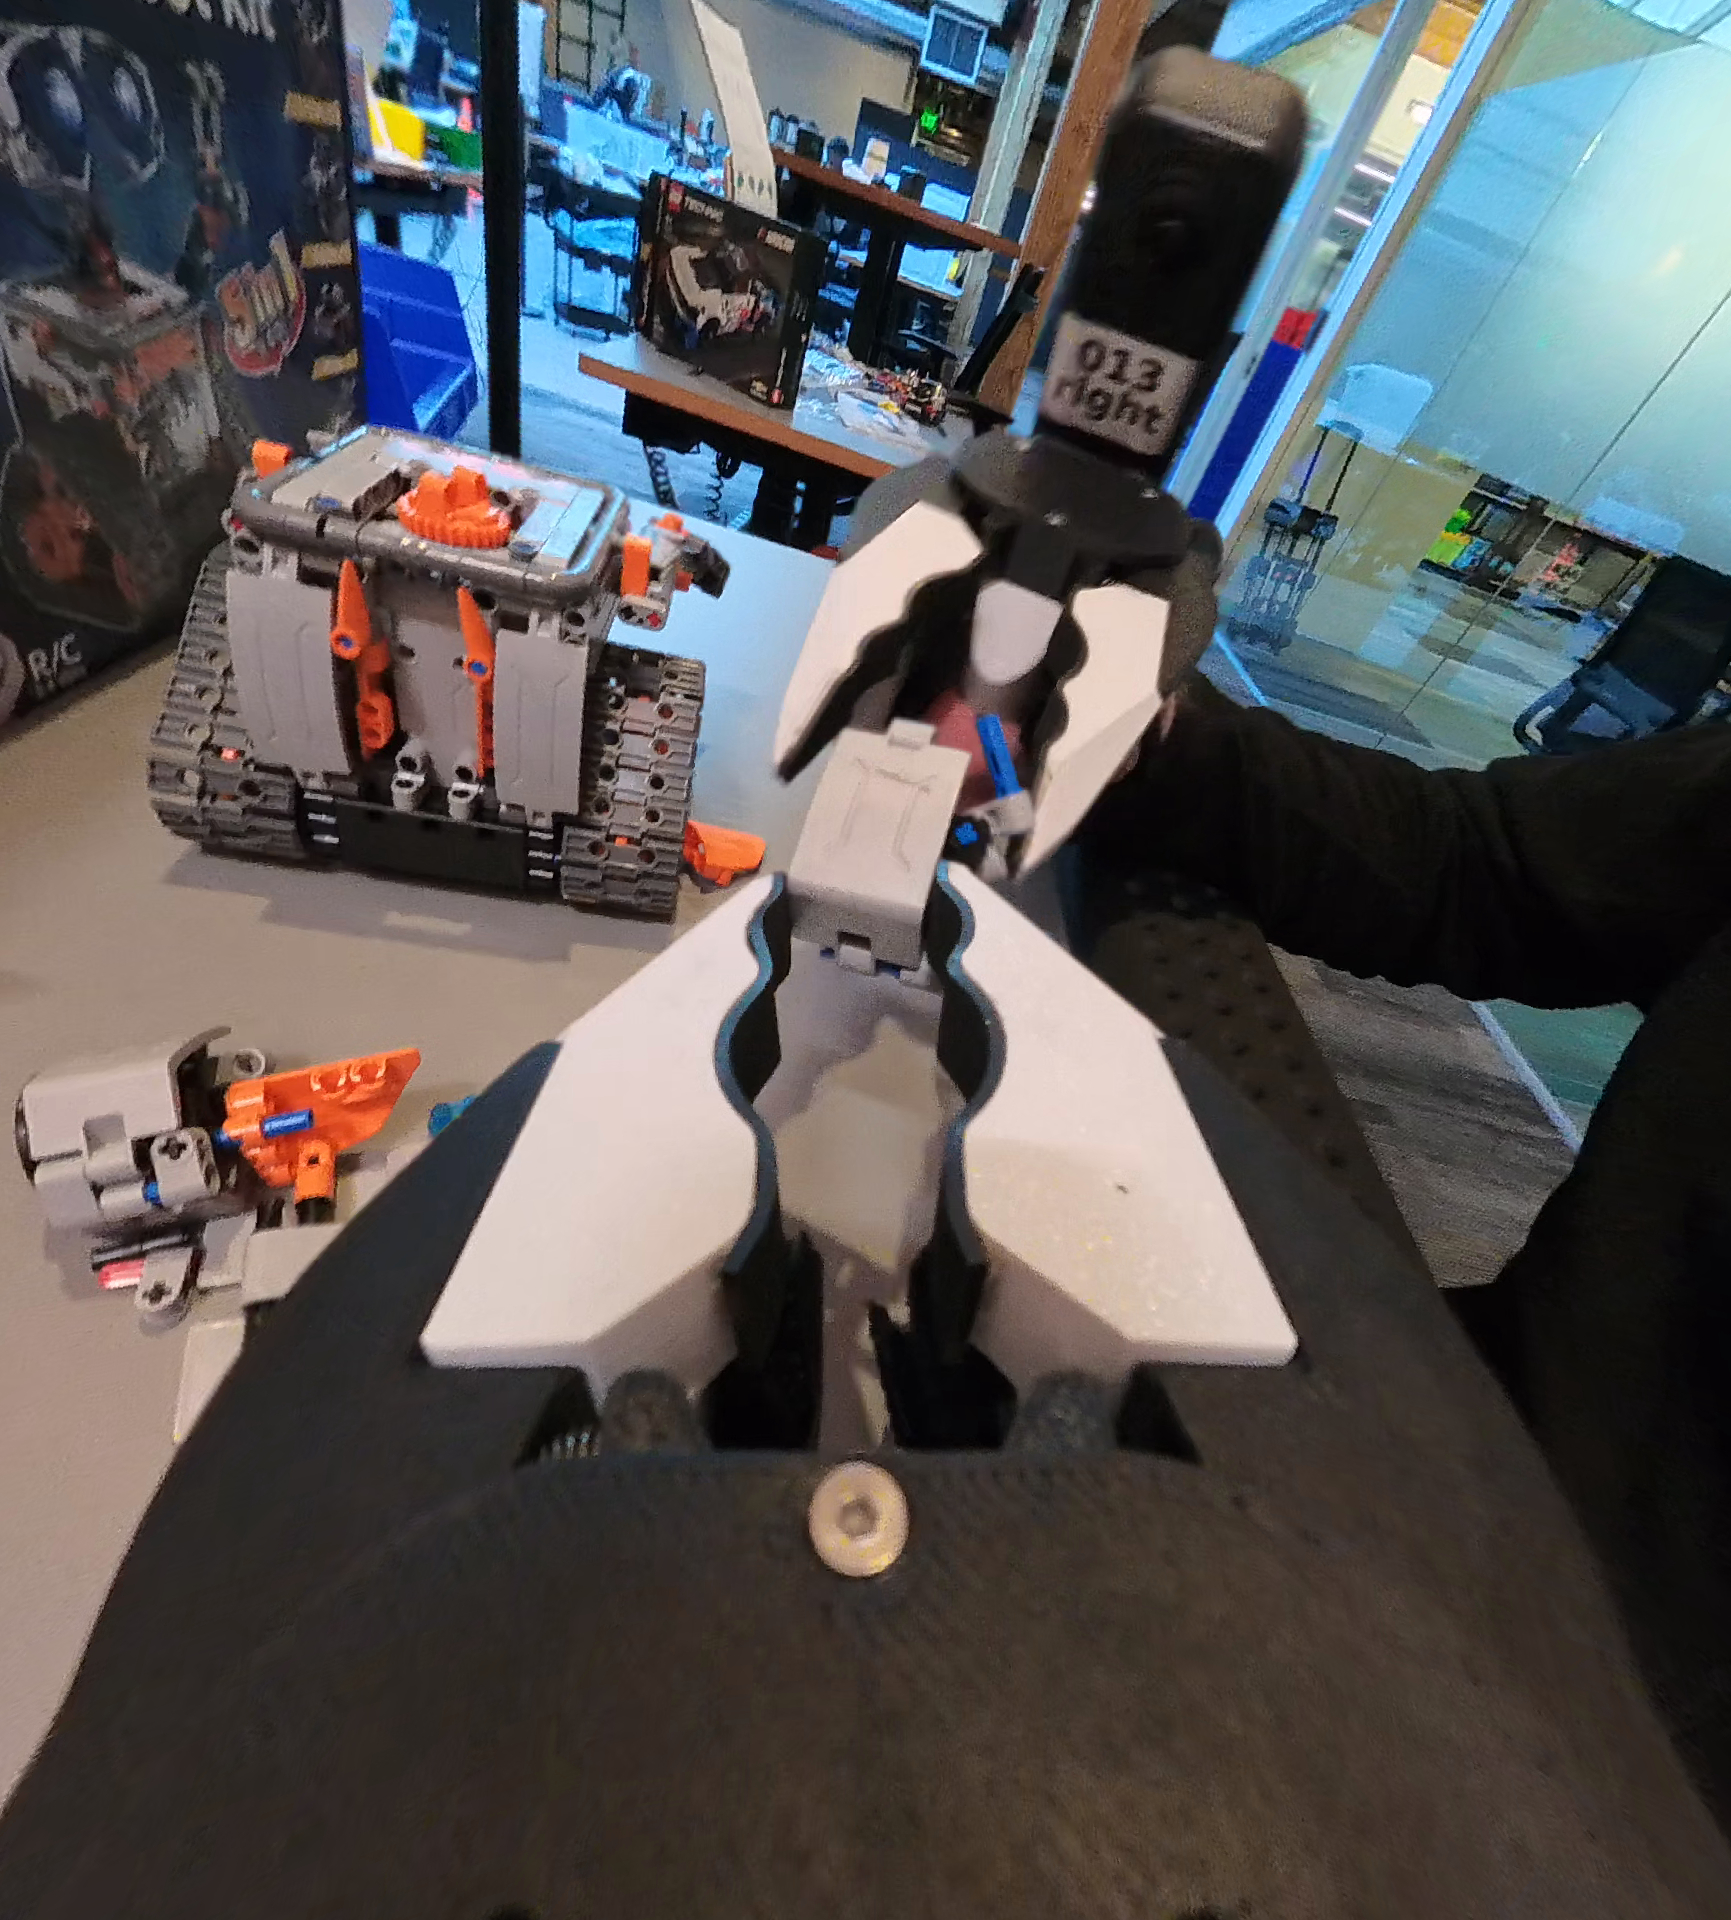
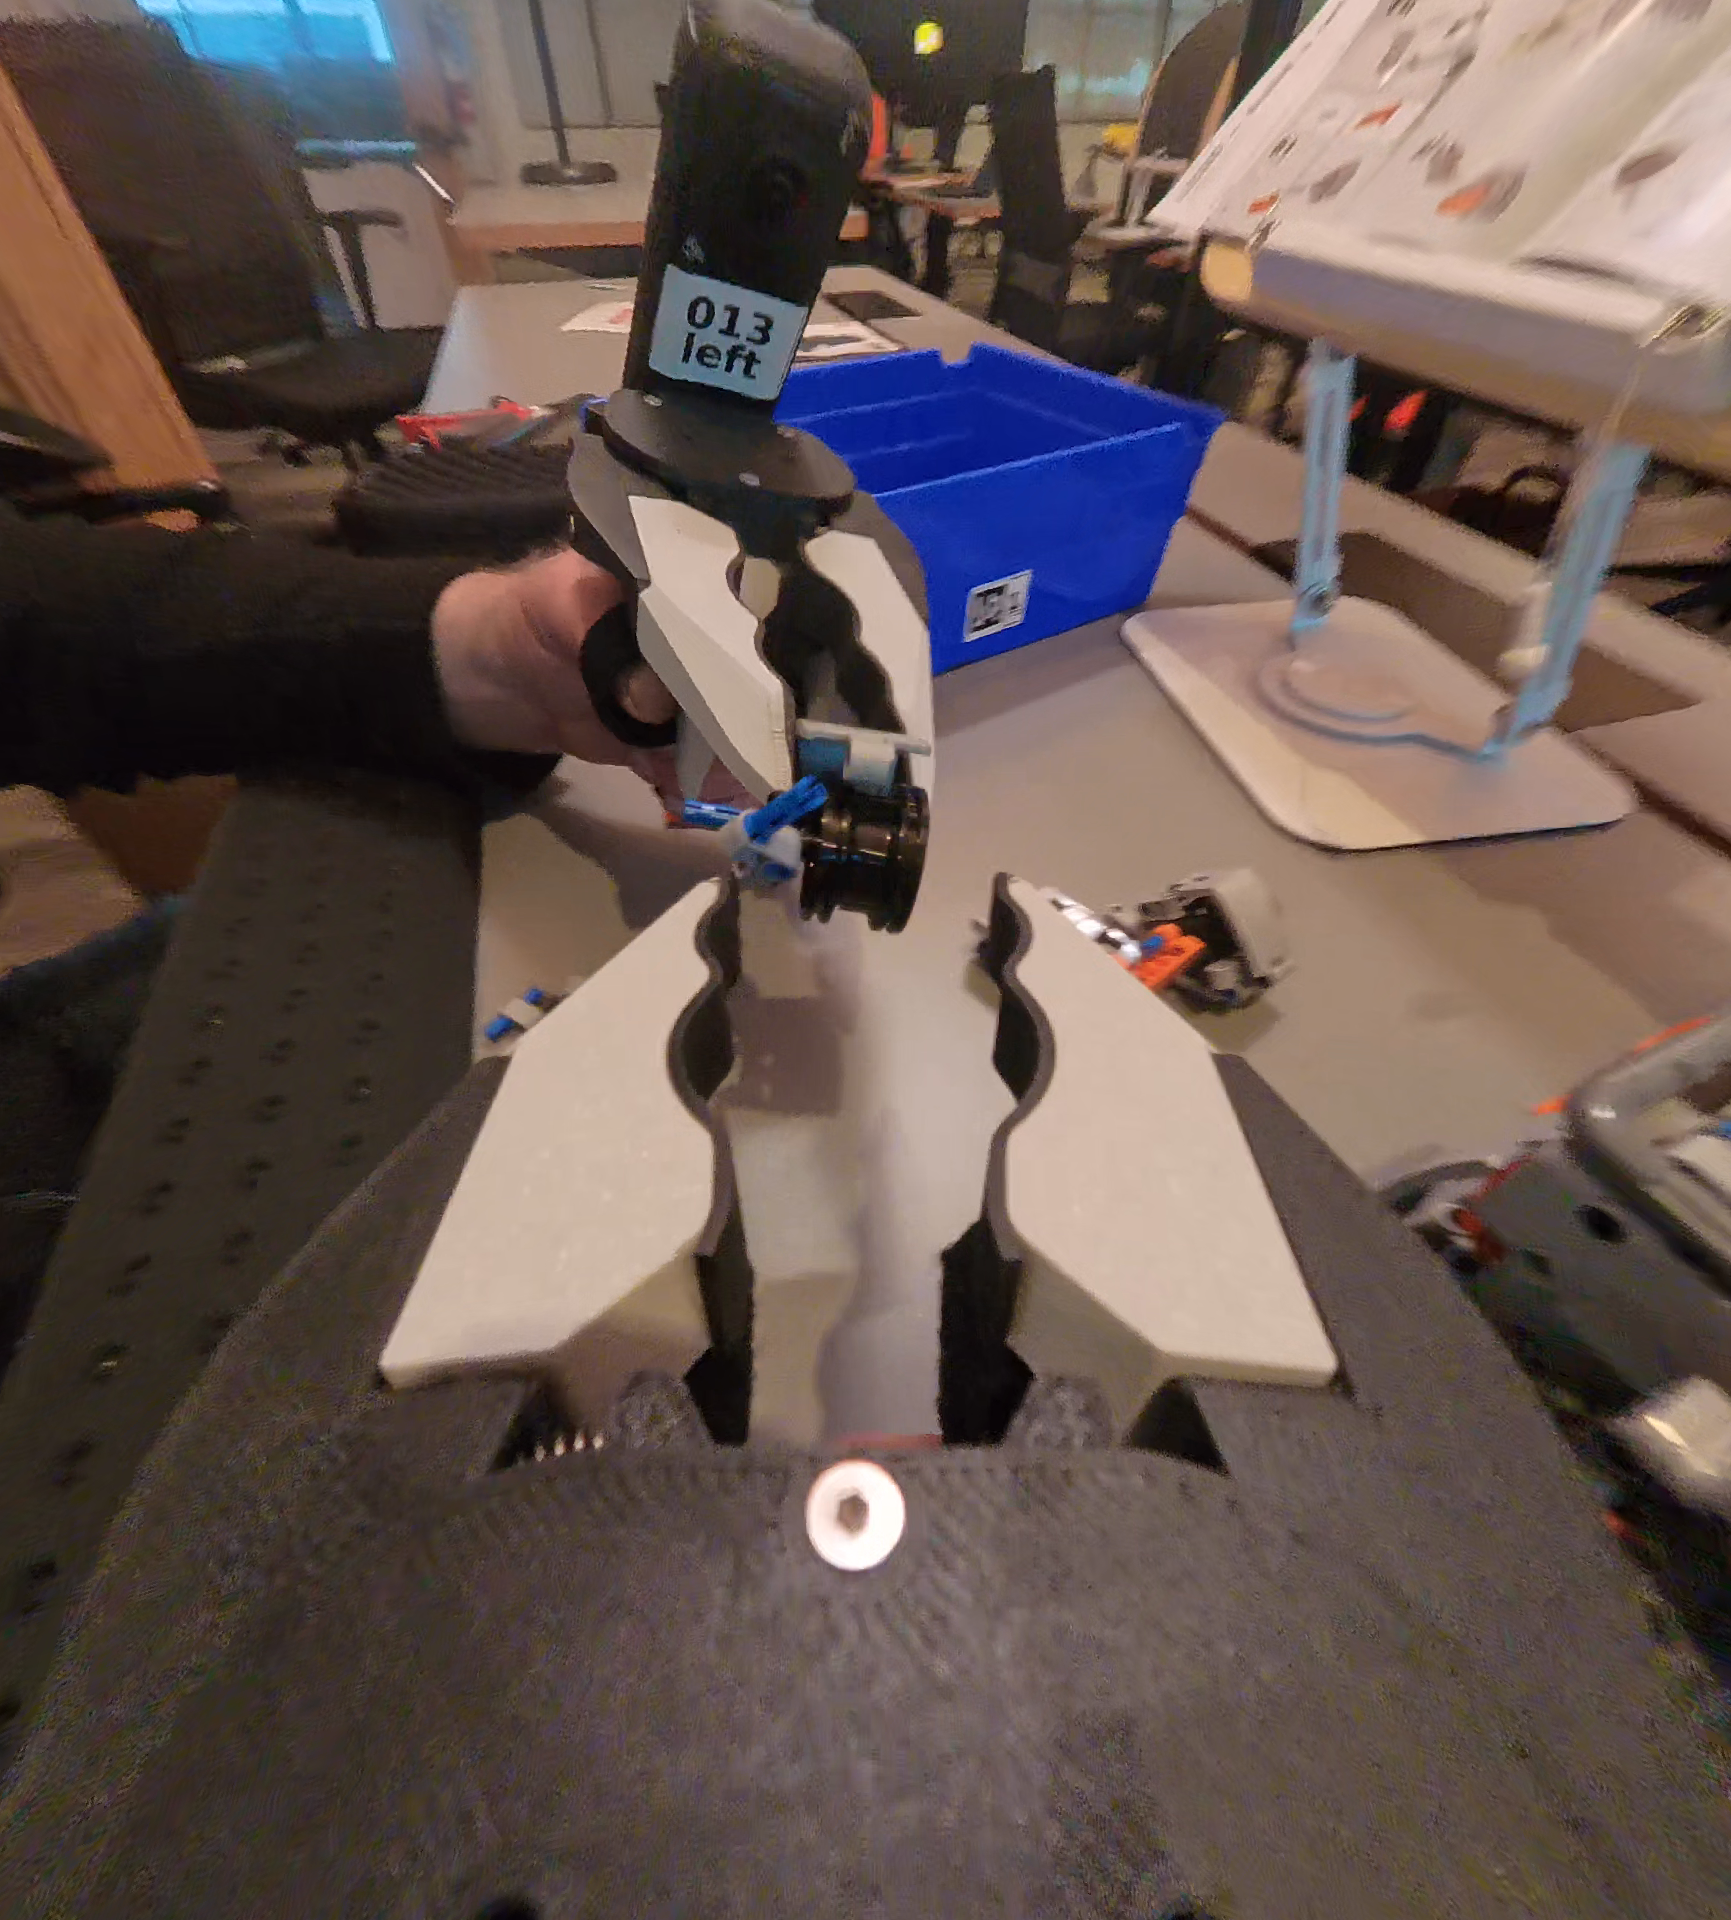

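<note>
My left gripper is shut on a small grey brick assembly and holds it in the air above the grey table. The right wrist view shows that assembly with a black round part and blue pins sticking out of the left gripper. My right gripper is open and empty, facing the left one. Its left fingertip is right below the blue pins. In the left wrist view the right gripper straddles the assembly's far end.
A grey-and-orange tracked robot model stands at the back left, with a loose grey-orange sub-assembly nearer. A printed box stands far left. A blue bin and a white booklet stand are behind. A black perforated board lies at the table's edge. The tips of both grippers are at nearly the same place.
</note>
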The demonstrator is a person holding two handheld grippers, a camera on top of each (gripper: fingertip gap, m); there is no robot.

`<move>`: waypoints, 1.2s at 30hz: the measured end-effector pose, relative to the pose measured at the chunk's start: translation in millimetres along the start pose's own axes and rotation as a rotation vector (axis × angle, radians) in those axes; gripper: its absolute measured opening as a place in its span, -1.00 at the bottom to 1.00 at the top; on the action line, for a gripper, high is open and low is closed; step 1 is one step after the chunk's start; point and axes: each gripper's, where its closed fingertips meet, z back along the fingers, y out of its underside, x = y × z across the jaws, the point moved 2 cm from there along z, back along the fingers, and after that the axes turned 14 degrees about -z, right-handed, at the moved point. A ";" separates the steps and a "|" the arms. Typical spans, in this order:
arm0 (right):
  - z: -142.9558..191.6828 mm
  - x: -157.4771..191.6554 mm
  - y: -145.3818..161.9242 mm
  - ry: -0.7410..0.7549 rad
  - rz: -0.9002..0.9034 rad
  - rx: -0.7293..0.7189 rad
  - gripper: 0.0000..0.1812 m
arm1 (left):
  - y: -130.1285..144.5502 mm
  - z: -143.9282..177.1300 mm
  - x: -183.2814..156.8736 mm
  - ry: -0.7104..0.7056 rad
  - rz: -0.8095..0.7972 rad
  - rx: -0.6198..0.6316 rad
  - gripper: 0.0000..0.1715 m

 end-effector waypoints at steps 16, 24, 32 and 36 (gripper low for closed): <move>-7.1 16.7 -0.2 -0.094 0.002 -0.010 -0.58 | -12.1 -6.2 -10.7 -0.077 -0.167 0.007 -0.71; 6.8 27.4 -10.4 -0.123 0.099 -0.076 -0.58 | -18.5 5.1 -29.6 0.031 -0.233 0.021 -0.47; 3.8 39.1 -6.1 -0.149 0.171 -0.050 -0.58 | -12.0 -4.7 -38.2 0.038 -0.327 0.045 -0.73; 5.1 41.7 -7.3 -0.174 0.159 -0.058 -0.58 | -13.0 -5.0 -41.2 0.041 -0.351 0.037 -0.73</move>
